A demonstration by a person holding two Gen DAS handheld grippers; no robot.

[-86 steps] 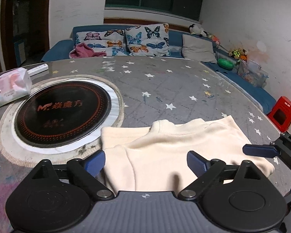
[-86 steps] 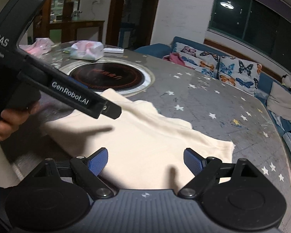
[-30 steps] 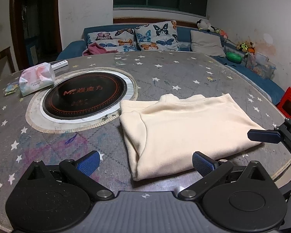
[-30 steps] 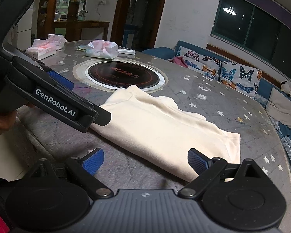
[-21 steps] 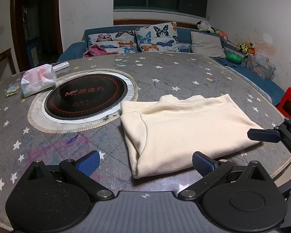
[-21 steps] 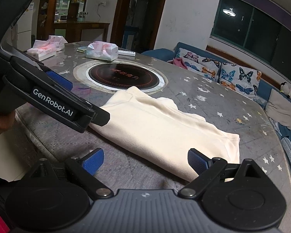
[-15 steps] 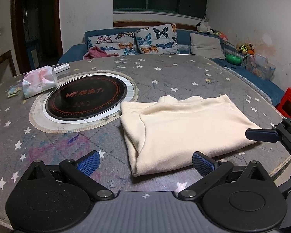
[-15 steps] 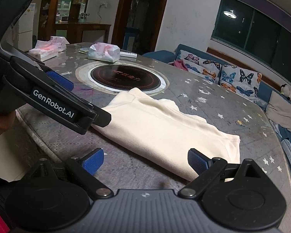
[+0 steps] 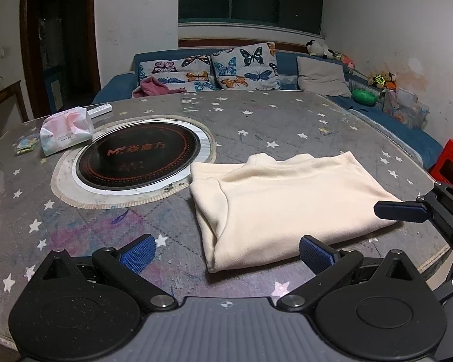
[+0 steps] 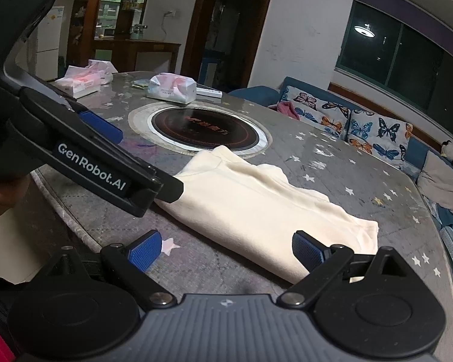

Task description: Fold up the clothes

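Note:
A cream garment [image 9: 284, 199] lies folded into a flat rectangle on the round grey star-patterned table [image 9: 256, 120]; it also shows in the right wrist view [image 10: 256, 205]. My left gripper [image 9: 226, 252] is open and empty, held just short of the garment's near edge. My right gripper [image 10: 226, 249] is open and empty, held near the garment's near right corner. The left gripper's body [image 10: 84, 163] crosses the left of the right wrist view. One finger of the right gripper [image 9: 401, 211] shows at the right edge of the left wrist view.
A black induction hob [image 9: 139, 157] is set in the table left of the garment. A tissue pack [image 9: 65, 129] and a remote [image 9: 101, 110] lie at the far left; another tissue pack [image 10: 81, 81] lies beyond. A blue sofa with butterfly cushions [image 9: 244, 69] stands behind.
Both grippers have pulled back and up from the garment since 2.9 s ago and stay open. The folded garment lies still on the table.

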